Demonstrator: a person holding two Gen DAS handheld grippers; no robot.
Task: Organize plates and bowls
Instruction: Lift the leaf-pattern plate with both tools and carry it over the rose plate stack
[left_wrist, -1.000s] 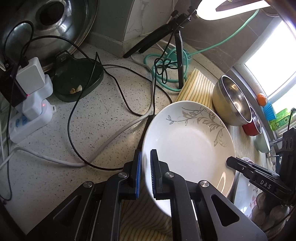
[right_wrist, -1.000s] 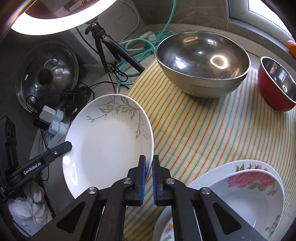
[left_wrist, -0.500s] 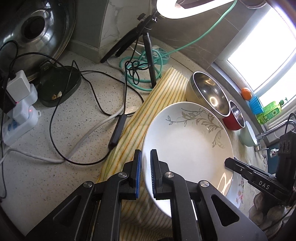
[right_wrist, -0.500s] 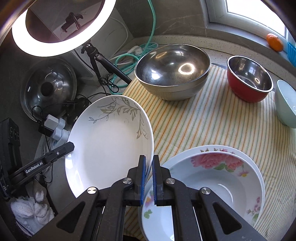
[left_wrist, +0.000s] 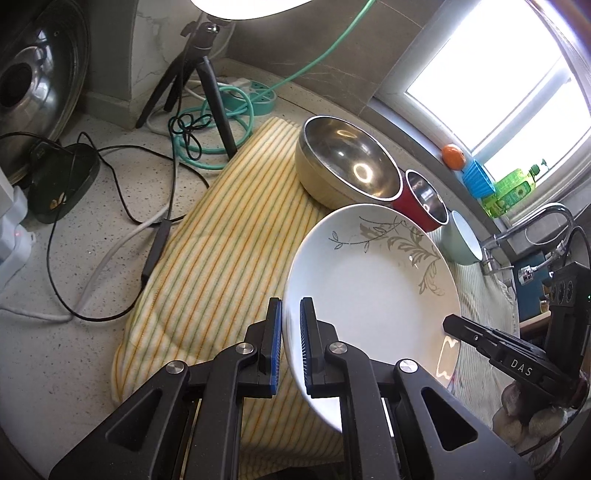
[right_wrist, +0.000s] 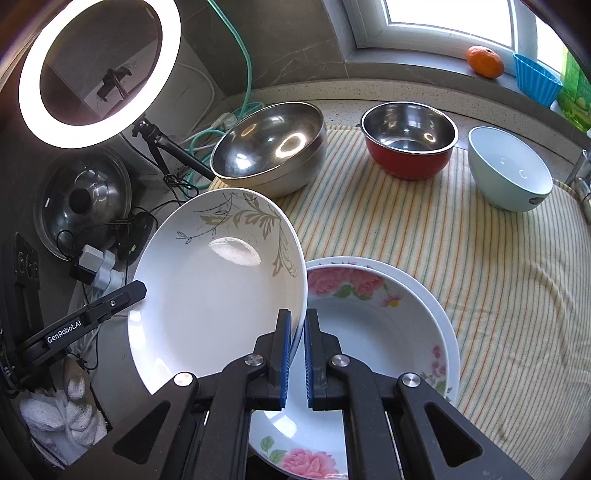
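Note:
A white plate with a grey leaf pattern (left_wrist: 373, 295) (right_wrist: 218, 288) hangs tilted above the striped cloth, held by both grippers. My left gripper (left_wrist: 291, 343) is shut on its left rim. On the opposite rim my right gripper (right_wrist: 298, 350) is shut too. Just right of the held plate lie two stacked rose-patterned plates (right_wrist: 373, 332) on the cloth. Farther back stand a large steel bowl (right_wrist: 273, 151) (left_wrist: 347, 166), a red steel-lined bowl (right_wrist: 410, 140) (left_wrist: 424, 199) and a pale green bowl (right_wrist: 509, 166) (left_wrist: 461, 236).
The yellow striped cloth (left_wrist: 229, 229) (right_wrist: 480, 258) covers the speckled counter. Left of it lie cables, a ring-light tripod (left_wrist: 207, 85), a power strip (left_wrist: 11, 229) and a pot lid (right_wrist: 81, 199). A tap (left_wrist: 535, 229), an orange (right_wrist: 484, 61) and a blue cup (right_wrist: 535, 79) sit by the window.
Both grippers carried the leaf-pattern plate to the right, from over the bare counter and cables to over the cloth beside the rose plates. The grips stayed shut.

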